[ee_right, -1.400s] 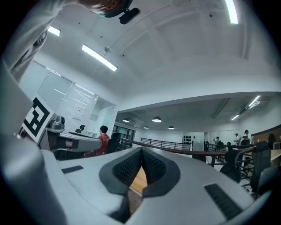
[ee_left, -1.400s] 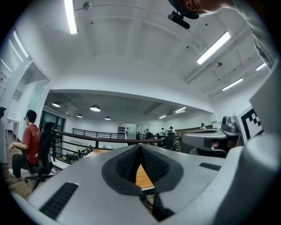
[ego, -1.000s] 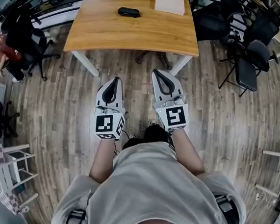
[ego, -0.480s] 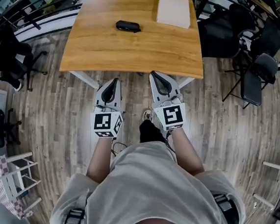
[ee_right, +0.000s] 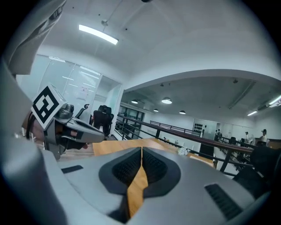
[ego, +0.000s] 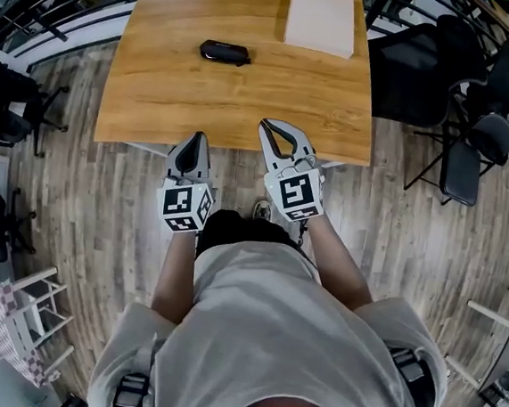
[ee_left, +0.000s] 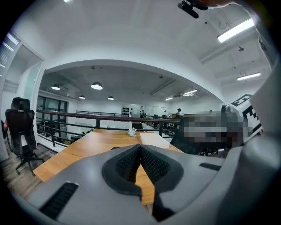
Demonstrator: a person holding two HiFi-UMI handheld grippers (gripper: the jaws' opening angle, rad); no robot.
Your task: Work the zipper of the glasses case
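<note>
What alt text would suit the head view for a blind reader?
From above, a person stands at the near edge of a wooden table, holding the left gripper and right gripper, both shut and empty. A black glasses case lies untouched farther along it, near a pale flat pad.

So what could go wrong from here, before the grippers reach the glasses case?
1. The left gripper and the right gripper are both shut and empty. If they arrive at the glasses case like this, they may only push it instead of gripping it.
2. The case lies loose on the smooth wooden table, well apart from both grippers. A touch from one side alone could make it slide or turn.
</note>
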